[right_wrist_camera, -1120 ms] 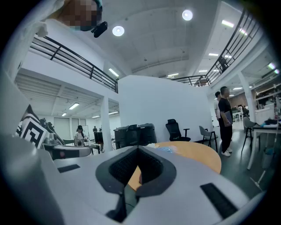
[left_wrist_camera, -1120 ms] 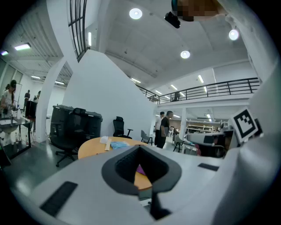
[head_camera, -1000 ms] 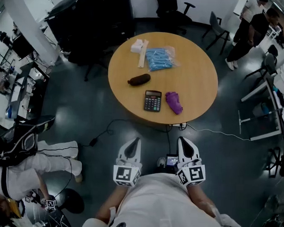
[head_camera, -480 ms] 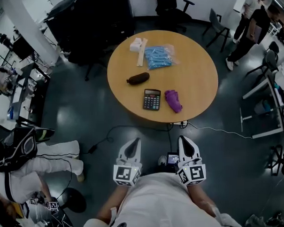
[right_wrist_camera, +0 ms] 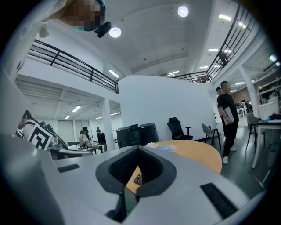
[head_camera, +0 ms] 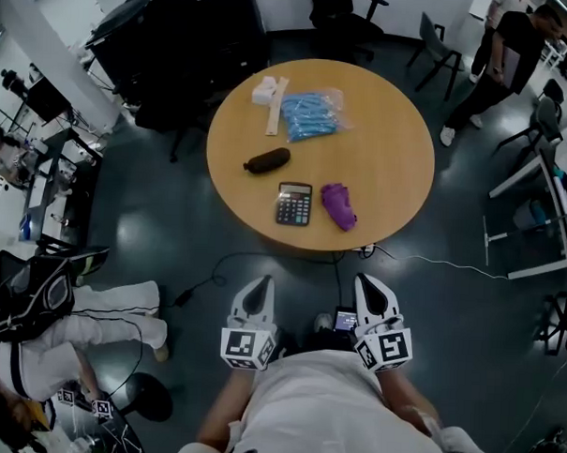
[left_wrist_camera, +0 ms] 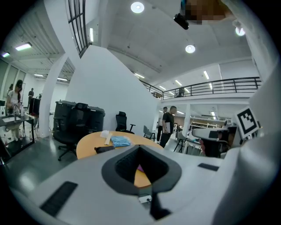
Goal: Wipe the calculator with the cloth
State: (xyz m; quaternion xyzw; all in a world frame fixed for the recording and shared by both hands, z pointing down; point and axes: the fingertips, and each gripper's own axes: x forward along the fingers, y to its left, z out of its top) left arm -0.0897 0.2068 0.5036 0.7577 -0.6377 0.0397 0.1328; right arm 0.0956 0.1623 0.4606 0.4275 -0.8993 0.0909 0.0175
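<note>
A black calculator (head_camera: 293,203) lies near the front edge of the round wooden table (head_camera: 390,150). A crumpled purple cloth (head_camera: 338,204) lies just to its right. Both grippers hang over the floor, short of the table and close to my body. My left gripper (head_camera: 263,283) is shut and holds nothing. My right gripper (head_camera: 365,282) is likewise shut and empty. In the left gripper view the shut left gripper (left_wrist_camera: 139,149) frames a bit of the purple cloth (left_wrist_camera: 139,168). In the right gripper view the calculator (right_wrist_camera: 138,177) shows through the shut right gripper (right_wrist_camera: 138,149).
On the table also lie a black pouch (head_camera: 267,160), a blue packet (head_camera: 310,115) and a white box with a wooden stick (head_camera: 268,91). A power strip (head_camera: 362,248) and cables lie on the floor below its front edge. Black cabinets (head_camera: 179,38) stand behind; a person (head_camera: 35,341) sits at left.
The table has drawn slightly nearer and shifted left in the head view. Both grippers stay shut and low in front of me. The standing person at upper right has moved.
</note>
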